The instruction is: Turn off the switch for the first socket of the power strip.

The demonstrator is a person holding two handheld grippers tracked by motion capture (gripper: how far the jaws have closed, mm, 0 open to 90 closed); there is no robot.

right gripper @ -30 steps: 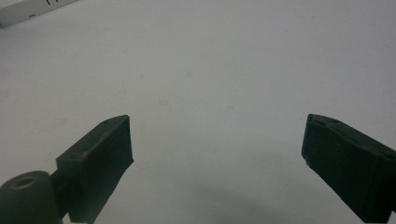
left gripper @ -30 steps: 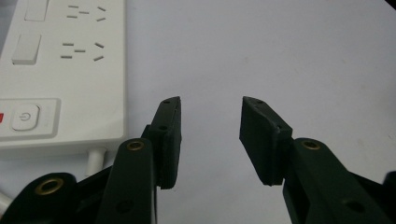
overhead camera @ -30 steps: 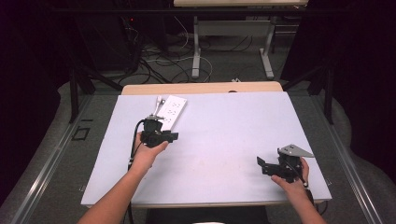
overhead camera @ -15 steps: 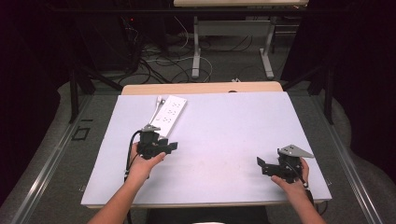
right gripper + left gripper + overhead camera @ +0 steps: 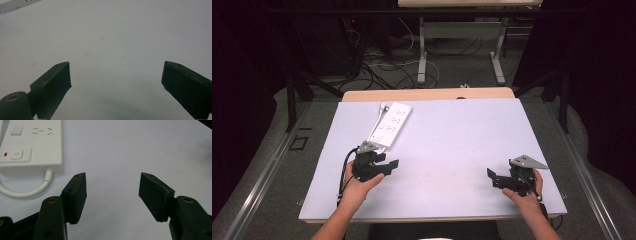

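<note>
High view: white rectangular plastic power strip (image 5: 391,124) is seen lying untouched at table's (image 5: 452,140) far left. Left gripper (image 5: 112,187), jaws spread and empty, is held just beside its corded end; right gripper (image 5: 116,82), likewise spread, well apart. Nothing judged started.

White power strip (image 5: 391,124), long and rectangular, lying flat on the pale table top (image 5: 452,150), toward the far left part. Set slightly askew, long axis running from near-left to far-right. Sockets face up. In the left gripper view, a red-marked power button (image 5: 15,154) at the near end, socket slots beyond it. White cord (image 5: 27,191) leaving the near end, curving away leftward along the surface. Nothing touching it.
</note>
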